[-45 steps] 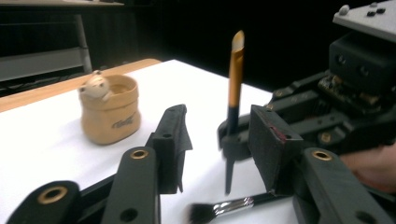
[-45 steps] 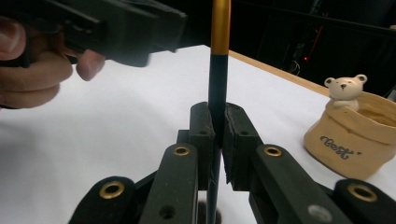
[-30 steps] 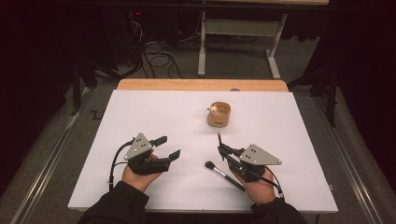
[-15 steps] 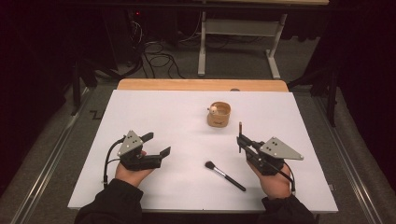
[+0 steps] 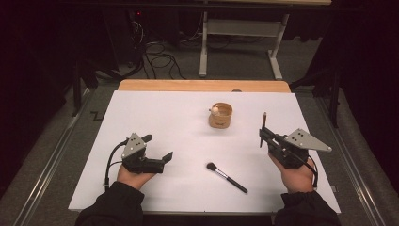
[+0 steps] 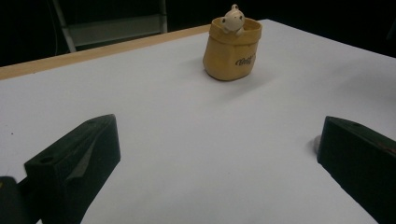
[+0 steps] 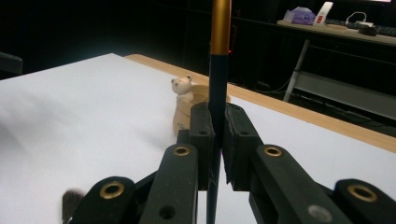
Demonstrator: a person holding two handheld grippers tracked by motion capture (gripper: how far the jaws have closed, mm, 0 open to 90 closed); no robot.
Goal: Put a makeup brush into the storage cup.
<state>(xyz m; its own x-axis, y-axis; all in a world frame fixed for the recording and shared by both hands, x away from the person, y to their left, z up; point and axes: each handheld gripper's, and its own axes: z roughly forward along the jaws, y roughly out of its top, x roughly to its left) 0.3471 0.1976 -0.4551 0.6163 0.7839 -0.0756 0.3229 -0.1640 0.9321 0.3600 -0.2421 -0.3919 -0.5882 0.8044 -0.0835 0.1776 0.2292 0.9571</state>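
Glossy ceramic pot (image 5: 220, 116); matt white table (image 5: 164, 117)

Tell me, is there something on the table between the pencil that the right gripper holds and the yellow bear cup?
Nothing visible. The right gripper holds the pencil upright, and only bare white table lies between it and the bear cup. The makeup brush lies nearer the person, off that path.

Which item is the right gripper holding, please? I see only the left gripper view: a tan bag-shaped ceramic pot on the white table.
Observer: The right gripper is shut on a slim black stick with a gold upper section, which stands upright.
Operator: Does anything else lie on the table?
Observer: Yes, a black-handled makeup brush with a dark tuft lies flat and untouched.
Operator: Where is the stick relative to the pot?
Observer: In the high view it is right of the tan pot, apart from it.
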